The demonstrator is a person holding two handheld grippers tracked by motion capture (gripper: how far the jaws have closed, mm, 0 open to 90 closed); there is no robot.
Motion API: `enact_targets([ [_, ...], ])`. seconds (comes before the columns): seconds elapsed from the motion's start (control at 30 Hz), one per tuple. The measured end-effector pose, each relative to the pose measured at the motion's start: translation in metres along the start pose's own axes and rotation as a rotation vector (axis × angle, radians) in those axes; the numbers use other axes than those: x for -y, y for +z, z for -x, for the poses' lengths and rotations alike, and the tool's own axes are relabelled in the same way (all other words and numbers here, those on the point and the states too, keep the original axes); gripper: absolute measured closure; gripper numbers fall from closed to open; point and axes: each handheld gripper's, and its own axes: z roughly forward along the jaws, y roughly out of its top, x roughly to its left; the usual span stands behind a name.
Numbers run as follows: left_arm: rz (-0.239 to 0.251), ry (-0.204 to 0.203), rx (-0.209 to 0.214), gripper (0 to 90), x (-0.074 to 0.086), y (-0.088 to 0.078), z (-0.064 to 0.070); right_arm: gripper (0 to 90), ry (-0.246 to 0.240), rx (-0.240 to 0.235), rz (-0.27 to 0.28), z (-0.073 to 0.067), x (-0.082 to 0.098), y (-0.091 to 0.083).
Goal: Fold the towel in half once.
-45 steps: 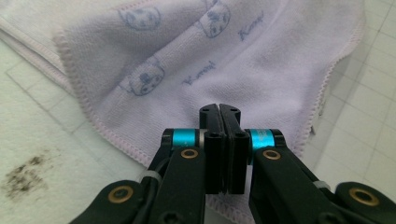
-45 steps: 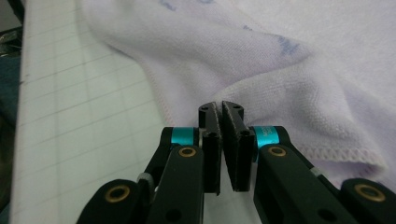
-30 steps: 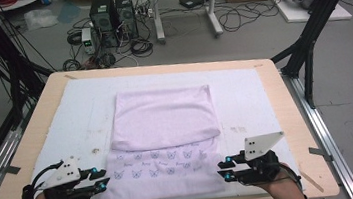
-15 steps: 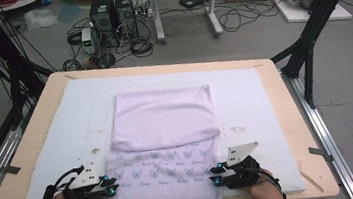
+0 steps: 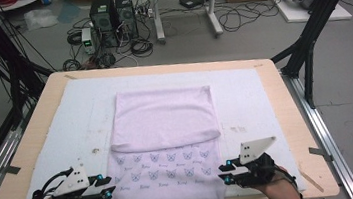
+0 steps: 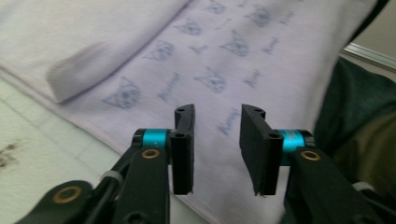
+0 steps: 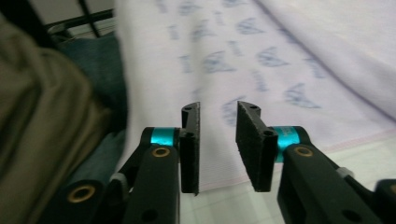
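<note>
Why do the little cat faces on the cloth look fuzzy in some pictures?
In the right gripper view the prints on the cloth smear, most toward its left edge, while the tongs look sharp. In the left gripper view the cloth is a bit soft. In the high view the light is even and the cloth is sharper.

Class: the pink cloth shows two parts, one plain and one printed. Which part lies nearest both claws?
The printed part, the near strip with blue cat faces; the left claw and right claw flank it, while the plain folded part lies farther up the table.
</note>
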Motion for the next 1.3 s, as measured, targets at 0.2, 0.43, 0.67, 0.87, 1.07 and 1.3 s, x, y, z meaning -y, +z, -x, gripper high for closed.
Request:
enact_targets([
  [0.2, 0.018, -0.038, -0.079, 63.5, -0.013, 0.023, -0.036, 64.0, 0.051, 0.080, 0.036, 0.041, -0.007, 0.017],
  [0.43, -0.011, -0.104, -0.131, 49.6, -0.034, 0.057, -0.081, 51.2, 0.114, 0.156, 0.026, 0.095, -0.020, 0.035],
  [0.67, -0.080, -0.131, -0.093, 45.1, -0.032, 0.078, -0.095, 45.4, 0.207, 0.141, 0.028, 0.129, -0.012, 0.045],
  [0.87, -0.075, -0.101, -0.046, 86.5, -0.032, 0.075, -0.092, 81.3, 0.225, 0.039, -0.035, 0.129, -0.010, 0.052],
  [1.07, 0.007, -0.084, -0.073, 87.2, -0.036, 0.047, -0.083, 83.7, 0.156, 0.061, 0.033, 0.107, -0.021, 0.029],
  [1.3, 0.051, -0.028, -0.055, 87.1, -0.024, 0.004, -0.047, 83.7, 0.064, 0.034, 0.090, 0.060, -0.021, -0.001],
])
